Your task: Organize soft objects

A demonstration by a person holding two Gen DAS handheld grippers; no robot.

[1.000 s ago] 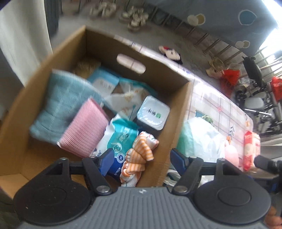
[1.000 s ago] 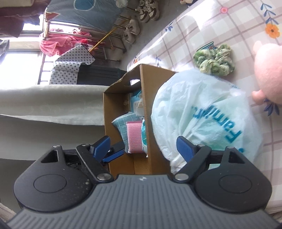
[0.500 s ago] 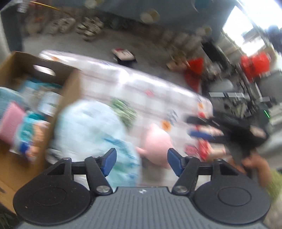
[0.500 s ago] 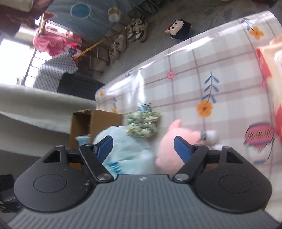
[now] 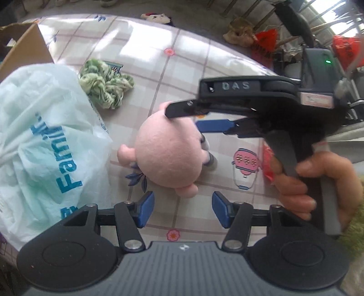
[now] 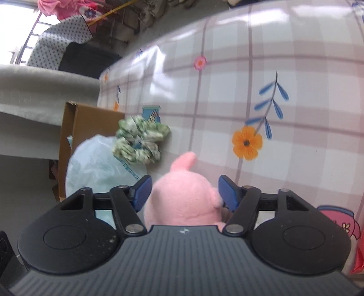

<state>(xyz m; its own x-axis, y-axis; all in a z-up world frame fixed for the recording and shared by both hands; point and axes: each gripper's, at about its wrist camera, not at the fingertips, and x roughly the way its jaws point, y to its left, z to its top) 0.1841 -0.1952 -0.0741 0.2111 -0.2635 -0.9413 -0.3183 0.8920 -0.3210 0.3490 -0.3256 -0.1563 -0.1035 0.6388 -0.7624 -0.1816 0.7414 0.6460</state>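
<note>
A pink plush toy [image 5: 169,154] lies on the checked tablecloth [image 5: 147,52]. My right gripper [image 6: 184,193] is open with the plush [image 6: 184,200] between its blue pads; it shows from the side in the left wrist view [image 5: 193,118], at the plush's far right. My left gripper [image 5: 182,208] is open and empty, just in front of the plush. A green-white crumpled cloth [image 5: 104,85] lies behind a pale plastic bag [image 5: 43,141]. The cardboard box [image 5: 25,49] stands at the far left.
A red packet [image 5: 268,164] lies at the right, partly behind my right hand. The table's far edge drops to a floor with shoes and a small doll [image 5: 157,17]. The bag [image 6: 97,166] and box [image 6: 77,127] lie left of the plush.
My left gripper swung right, away from the box, and now faces the plush. My right gripper moved from the bag to the plush and now straddles it, still open.
</note>
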